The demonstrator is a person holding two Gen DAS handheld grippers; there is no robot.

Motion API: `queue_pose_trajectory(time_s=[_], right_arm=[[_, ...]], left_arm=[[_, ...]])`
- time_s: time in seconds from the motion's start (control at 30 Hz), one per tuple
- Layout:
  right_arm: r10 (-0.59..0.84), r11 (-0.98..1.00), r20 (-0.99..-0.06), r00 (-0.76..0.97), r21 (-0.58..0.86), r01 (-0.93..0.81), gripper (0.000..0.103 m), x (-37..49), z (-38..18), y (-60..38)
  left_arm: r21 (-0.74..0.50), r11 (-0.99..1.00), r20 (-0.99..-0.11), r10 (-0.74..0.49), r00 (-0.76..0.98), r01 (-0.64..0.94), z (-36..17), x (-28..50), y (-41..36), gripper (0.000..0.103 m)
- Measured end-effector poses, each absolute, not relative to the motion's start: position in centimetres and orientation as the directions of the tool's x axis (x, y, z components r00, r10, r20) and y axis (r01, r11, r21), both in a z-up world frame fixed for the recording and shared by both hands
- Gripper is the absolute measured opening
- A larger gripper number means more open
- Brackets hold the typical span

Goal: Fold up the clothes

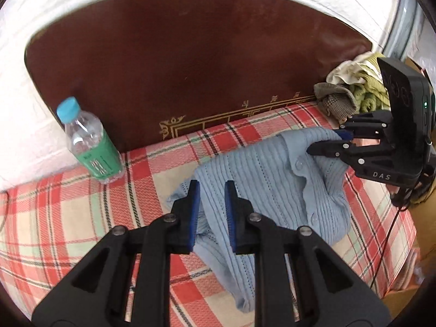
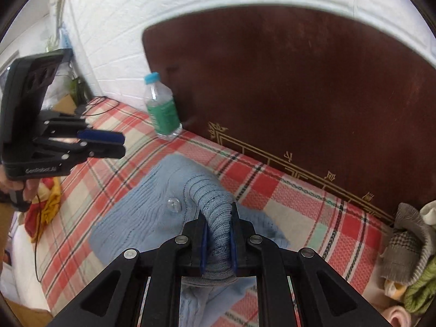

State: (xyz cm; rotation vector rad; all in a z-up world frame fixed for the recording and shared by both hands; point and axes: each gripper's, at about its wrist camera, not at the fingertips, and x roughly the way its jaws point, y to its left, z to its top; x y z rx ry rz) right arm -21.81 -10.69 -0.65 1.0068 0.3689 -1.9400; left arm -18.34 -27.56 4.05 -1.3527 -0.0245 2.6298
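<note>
Pale blue ribbed knit, a buttoned cardigan [image 1: 275,190], is seen rumpled on a red, cream and green plaid sheet [image 1: 68,218] in the lower centre of the left wrist view. Its lower end is cut off behind the left gripper [image 1: 212,215], whose jaws stand apart with nothing between them, held over the cloth; whether the pads touch it cannot be told. At the right of that frame the right gripper [image 1: 331,143] is seen side-on with a fold of the cardigan pinched at its tips.

That grip is made plain in the right wrist view: the right gripper [image 2: 218,234] is closed on a raised roll of the cardigan [image 2: 152,207], one clear button [image 2: 173,203] being visible just left of the roll. The garment's near edge is hidden under the gripper frame. The left gripper [image 2: 109,143] appears at the left of that frame, its jaws overlapping from this angle, so their gap is hard to judge there.

A bottle [image 1: 87,141] with a blue cap and green label is stood against a dark brown headboard [image 1: 190,68]. A pile of clothes [image 1: 351,87], green, cream and checked, is cut off at the right edge. Only the right wrist view shows a red and yellow cloth [image 2: 46,201], partly hidden at the left below the sheet.
</note>
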Motion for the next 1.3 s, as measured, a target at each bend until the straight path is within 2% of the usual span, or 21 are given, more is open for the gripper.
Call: queue_pose_trajectory(time_s=[0.1, 0.23, 0.27, 0.37, 0.4, 0.43, 0.47, 0.5, 0.57, 0.6, 0.67, 0.7, 0.83, 0.9, 0.97, 1.1, 1.2, 1.3], right_arm=[[-0.579, -0.564, -0.776, -0.250, 0.160, 0.810, 0.011, -23.3, -2.0, -11.2], [-0.609, -0.560, -0.759, -0.229, 0.207, 0.802, 0.011, -24.5, -2.4, -11.4], [-0.622, -0.555, -0.749, -0.228, 0.216, 0.804, 0.011, -24.5, -2.1, -11.4], [-0.663, -0.531, -0.710, -0.238, 0.222, 0.818, 0.011, -24.9, -1.3, -11.7], [-0.650, -0.536, -0.724, -0.230, 0.222, 0.814, 0.011, -25.2, -1.9, -12.0], [-0.638, -0.541, -0.738, -0.223, 0.223, 0.811, 0.011, -25.5, -2.6, -12.4], [-0.624, -0.547, -0.751, -0.215, 0.223, 0.807, 0.012, -25.9, -3.2, -12.8], [-0.604, -0.558, -0.770, -0.206, 0.224, 0.799, 0.012, -26.1, -4.2, -13.0], [-0.565, -0.581, -0.803, -0.188, 0.225, 0.783, 0.019, -26.7, -6.2, -13.4], [-0.559, -0.591, -0.808, -0.187, 0.230, 0.773, 0.022, -26.9, -6.6, -13.2], [-0.550, -0.611, -0.814, -0.187, 0.240, 0.754, 0.039, -27.2, -7.3, -12.7], [-0.570, -0.617, -0.796, -0.206, 0.249, 0.746, 0.043, -27.1, -6.4, -11.8], [-0.640, -0.637, -0.714, -0.286, 0.285, 0.716, 0.044, -26.8, -3.1, -8.0], [-0.655, -0.632, -0.679, -0.331, 0.253, 0.732, 0.045, -25.3, -1.2, -6.5], [-0.701, -0.569, -0.648, -0.297, 0.259, 0.780, 0.045, -23.2, -0.2, -6.4], [-0.688, -0.465, -0.703, -0.180, 0.237, 0.853, 0.044, -20.0, -2.6, -9.0], [-0.593, -0.557, -0.784, -0.184, 0.235, 0.796, 0.044, -22.0, -7.1, -10.0], [-0.645, -0.574, -0.756, -0.113, 0.382, 0.724, 0.044, -23.7, -8.5, -8.8]], left_arm=[[-0.143, -0.981, -0.811, 0.194, -0.552, -0.134, 2.6, -19.5, -28.3, 0.021], [-0.191, -0.975, -0.814, 0.220, -0.537, -0.110, 1.2, -20.6, -29.0, 0.040], [-0.190, -0.975, -0.806, 0.224, -0.548, -0.118, 1.5, -20.2, -28.7, 0.042], [-0.187, -0.972, -0.780, 0.235, -0.580, -0.143, 2.2, -19.1, -28.0, 0.042], [-0.177, -0.969, -0.771, 0.247, -0.587, -0.175, 2.4, -18.7, -27.2, 0.044], [-0.166, -0.964, -0.762, 0.259, -0.593, -0.207, 2.7, -18.2, -26.4, 0.050], [-0.144, -0.962, -0.760, 0.258, -0.596, -0.234, 2.4, -17.8, -25.5, 0.060], [-0.121, -0.958, -0.759, 0.258, -0.598, -0.260, 2.2, -17.5, -24.5, 0.063], [-0.066, -0.957, -0.790, 0.224, -0.571, -0.284, 0.4, -17.5, -22.9, 0.064], [-0.077, -0.959, -0.796, 0.224, -0.562, -0.274, -0.1, -17.6, -23.1, 0.064], [-0.097, -0.963, -0.808, 0.224, -0.545, -0.253, -1.1, -17.8, -23.4, 0.064], [-0.107, -0.964, -0.813, 0.225, -0.537, -0.242, -1.6, -17.9, -23.5, 0.064], [-0.146, -0.969, -0.835, 0.228, -0.502, -0.198, -3.6, -18.3, -24.2, 0.064], [-0.164, -0.971, -0.844, 0.230, -0.484, -0.175, -4.6, -18.6, -24.5, 0.064], [-0.170, -0.972, -0.841, 0.229, -0.491, -0.162, -4.7, -18.5, -24.5, 0.064], [-0.185, -0.972, -0.831, 0.232, -0.506, -0.143, -4.8, -18.4, -24.5, 0.065], [-0.255, -0.960, -0.811, 0.276, -0.517, -0.112, -5.0, -18.1, -25.5, 0.065], [-0.326, -0.943, -0.775, 0.306, -0.554, -0.065, -4.5, -16.8, -27.3, 0.065]])
